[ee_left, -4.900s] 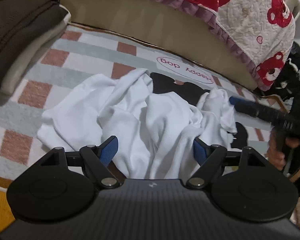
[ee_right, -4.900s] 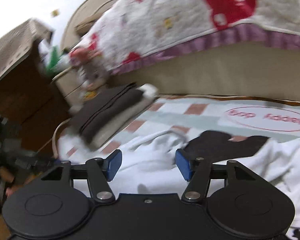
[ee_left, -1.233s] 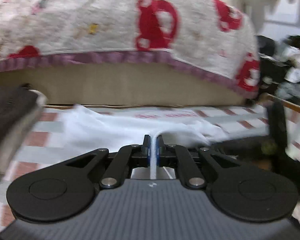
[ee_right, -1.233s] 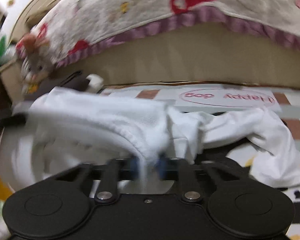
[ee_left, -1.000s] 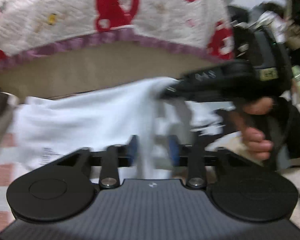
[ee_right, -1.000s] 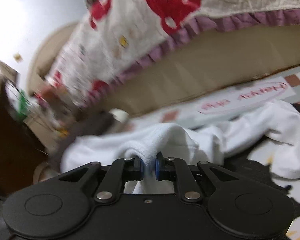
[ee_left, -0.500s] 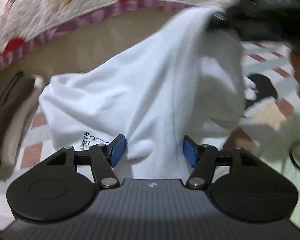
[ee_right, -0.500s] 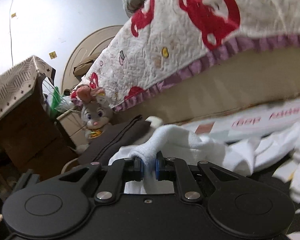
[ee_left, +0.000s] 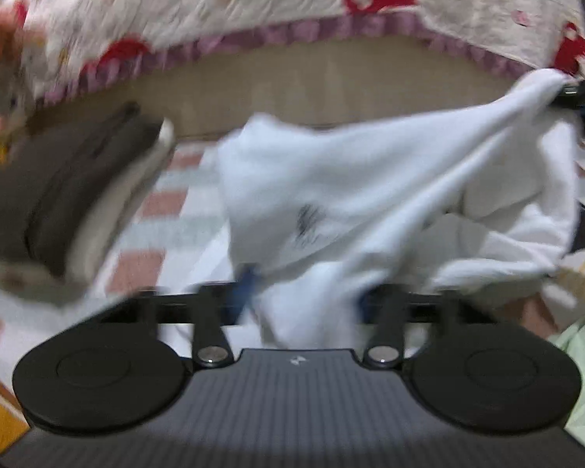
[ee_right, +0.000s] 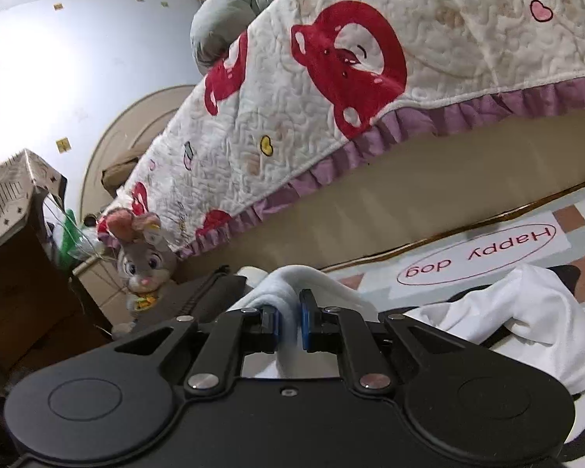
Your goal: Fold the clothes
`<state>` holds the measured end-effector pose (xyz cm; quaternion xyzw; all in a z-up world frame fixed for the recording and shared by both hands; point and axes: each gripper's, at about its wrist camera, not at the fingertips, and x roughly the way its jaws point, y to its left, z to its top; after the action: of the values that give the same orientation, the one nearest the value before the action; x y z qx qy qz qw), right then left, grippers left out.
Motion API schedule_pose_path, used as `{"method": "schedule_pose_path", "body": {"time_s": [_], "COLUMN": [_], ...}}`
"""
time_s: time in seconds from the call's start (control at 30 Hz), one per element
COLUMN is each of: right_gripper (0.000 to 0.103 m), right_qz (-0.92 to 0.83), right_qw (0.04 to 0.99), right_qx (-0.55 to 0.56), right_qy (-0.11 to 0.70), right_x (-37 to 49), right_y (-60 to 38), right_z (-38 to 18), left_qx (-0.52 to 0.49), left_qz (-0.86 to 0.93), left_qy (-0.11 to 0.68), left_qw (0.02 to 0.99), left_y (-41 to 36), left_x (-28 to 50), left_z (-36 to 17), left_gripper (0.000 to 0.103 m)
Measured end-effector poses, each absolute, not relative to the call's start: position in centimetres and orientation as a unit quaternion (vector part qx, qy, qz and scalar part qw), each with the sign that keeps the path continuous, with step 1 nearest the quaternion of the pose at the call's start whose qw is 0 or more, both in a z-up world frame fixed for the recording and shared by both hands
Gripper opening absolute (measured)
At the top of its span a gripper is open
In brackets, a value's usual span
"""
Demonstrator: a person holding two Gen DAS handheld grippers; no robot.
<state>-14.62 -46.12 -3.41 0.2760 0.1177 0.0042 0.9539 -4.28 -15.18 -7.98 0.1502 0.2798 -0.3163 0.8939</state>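
White shirt, left wrist view: white shirt [ee_left: 370, 195] is hanging in the air, stretching from the upper right, where the right hand-held gripper [ee_left: 577, 93] is pinching a corner, down toward the left hand-held gripper [ee_left: 304, 300].
Left hand-held gripper: fingers are standing spread, with loose cloth drooping between them; it's blurry, but nothing looks clamped.
Long axis: running diagonally, high on the right, low by the left hand-held gripper, so the left one is sitting nearer the free hanging end.
Look of it: rumpled, sagging in folds, small dark print showing mid-cloth.
Folded stack: dark folded clothes [ee_left: 66, 195] are sitting at left on the checked rug [ee_left: 152, 234].
Right wrist view: right hand-held gripper [ee_right: 290, 321] is squeezing a bunched fold of the white shirt [ee_right: 292, 284] between its blue pads [ee_right: 307, 323]; more of it is trailing on the rug at right, by the bed [ee_right: 370, 97].
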Motion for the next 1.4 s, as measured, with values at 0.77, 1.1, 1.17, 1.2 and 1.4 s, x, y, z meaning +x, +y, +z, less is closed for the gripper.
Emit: {"method": "schedule_pose_path", "body": {"time_s": [0.77,1.1,1.17,1.2,1.4], "right_gripper": [0.025,0.013,0.01,0.008,0.005], "right_qz": [-0.029,-0.038,-0.076,-0.098,-0.123], "right_qw": [0.865,0.949,0.978,0.988,0.985], "right_qx": [0.393,0.216,0.146,0.099,0.104], "right_qy": [0.31,0.228,0.125,0.064,0.057], "right_x": [-9.2,-3.4,-3.1,-3.6,-8.6], "right_y": [-48.1,-48.4,-48.0,-47.2,-46.5], "right_z": [-13.3,4.8,12.7,16.7,16.2], "left_qx": [0.137,0.163,0.167,0.169,0.07], "left_qz": [-0.33,-0.341,-0.329,-0.319,-0.404], "left_qy": [0.169,0.064,-0.04,-0.098,-0.138], "left_qw": [0.918,0.923,0.928,0.927,0.901], "left_y": [-13.1,-17.3,-18.0,-18.2,-15.0], "left_x": [-6.8,7.6,6.8,5.9,1.6], "left_z": [-4.8,12.5,18.9,22.0,28.8], "left_gripper": [0.008,0.007,0.007,0.007,0.011]}}
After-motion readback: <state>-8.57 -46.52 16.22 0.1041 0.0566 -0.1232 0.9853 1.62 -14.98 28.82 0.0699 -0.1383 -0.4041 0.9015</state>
